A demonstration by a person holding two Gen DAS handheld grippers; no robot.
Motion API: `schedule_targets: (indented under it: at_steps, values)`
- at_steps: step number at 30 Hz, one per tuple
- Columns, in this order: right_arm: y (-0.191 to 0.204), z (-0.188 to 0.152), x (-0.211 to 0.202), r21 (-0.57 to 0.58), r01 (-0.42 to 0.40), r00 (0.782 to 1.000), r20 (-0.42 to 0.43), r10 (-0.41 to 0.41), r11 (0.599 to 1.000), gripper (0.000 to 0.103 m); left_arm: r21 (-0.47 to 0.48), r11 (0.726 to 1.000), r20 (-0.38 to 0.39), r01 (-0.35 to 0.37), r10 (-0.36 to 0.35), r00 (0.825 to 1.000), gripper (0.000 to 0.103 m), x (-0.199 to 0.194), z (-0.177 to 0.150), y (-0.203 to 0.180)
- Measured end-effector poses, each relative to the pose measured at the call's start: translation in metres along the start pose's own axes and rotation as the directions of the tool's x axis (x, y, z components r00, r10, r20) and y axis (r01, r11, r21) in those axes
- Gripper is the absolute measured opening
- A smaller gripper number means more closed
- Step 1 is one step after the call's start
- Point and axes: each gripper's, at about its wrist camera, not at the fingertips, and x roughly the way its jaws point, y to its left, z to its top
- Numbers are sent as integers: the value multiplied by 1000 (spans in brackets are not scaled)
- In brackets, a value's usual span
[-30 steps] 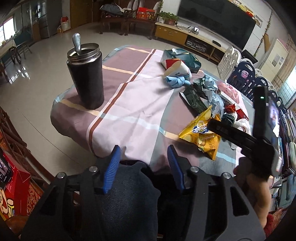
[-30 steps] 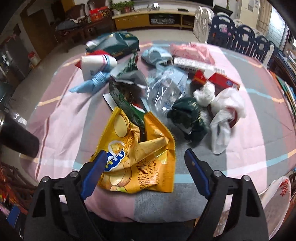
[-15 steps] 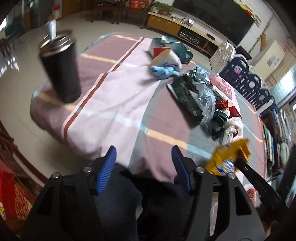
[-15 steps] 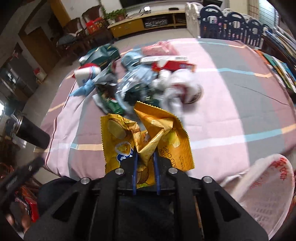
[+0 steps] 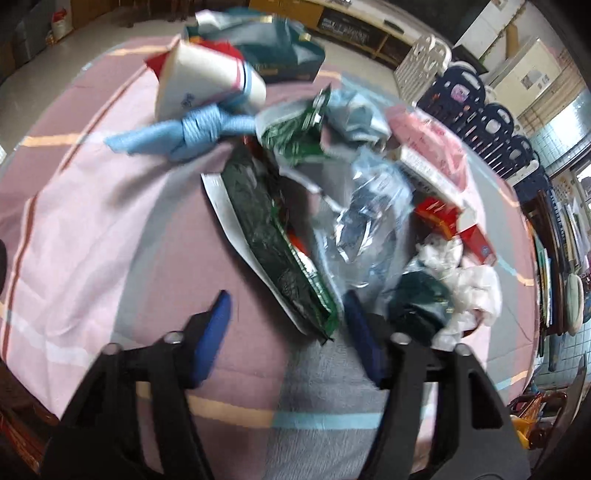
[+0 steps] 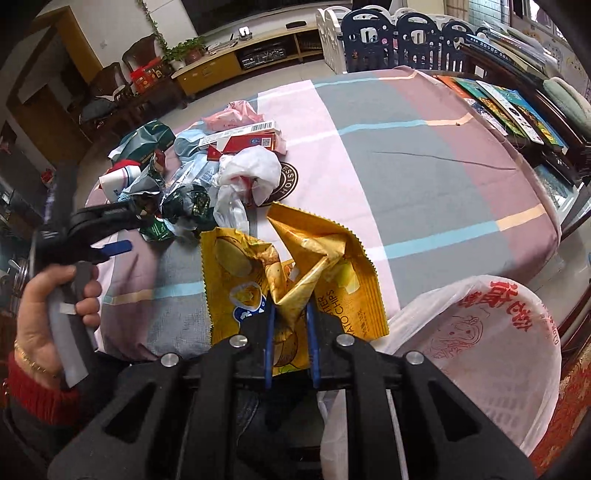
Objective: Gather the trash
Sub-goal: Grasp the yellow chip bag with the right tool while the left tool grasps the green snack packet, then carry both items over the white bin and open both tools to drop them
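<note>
My right gripper (image 6: 290,314) is shut on a yellow chip bag (image 6: 295,273) and holds it above the near table edge, left of a white trash bag (image 6: 476,339) with red print. My left gripper (image 5: 286,314) is open and empty over the table, just short of a dark green wrapper (image 5: 277,254); it also shows in the right wrist view (image 6: 118,236). A trash pile lies behind: a clear plastic bag (image 5: 369,225), a white crumpled bag (image 5: 465,280), a red box (image 5: 454,229), a white cup (image 5: 207,81) with blue cloth (image 5: 184,136).
A striped cloth covers the round table (image 6: 424,166). A pink bag (image 5: 432,144) and a teal bag (image 5: 280,51) lie at the far side of the pile. Books (image 6: 517,107) and navy chairs (image 6: 406,33) stand beyond the table's right edge.
My left gripper has moved forward and right over the table toward the green wrapper. My right gripper has carried the chip bag back toward the white trash bag.
</note>
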Motion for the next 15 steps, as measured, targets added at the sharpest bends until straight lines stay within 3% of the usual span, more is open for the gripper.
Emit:
schedule_targets:
  at_steps: [1, 4, 10, 15]
  values:
    - [0, 0, -1, -3, -1, 1000, 3, 1, 1000, 16, -5, 1000, -24, 7, -7, 1000, 31, 9, 0, 2]
    - [1, 0, -4, -9, -1, 1000, 14, 1, 1000, 16, -9, 999, -18, 41, -41, 999, 11, 11, -7, 10]
    - [7, -1, -12, -18, -5, 999, 33, 5, 1000, 16, -42, 998, 49, 50, -48, 998, 9, -31, -42, 37]
    - [15, -5, -27, -40, -2, 998, 59, 4, 999, 16, -41, 999, 146, -13, 19, 989, 9, -93, -84, 55]
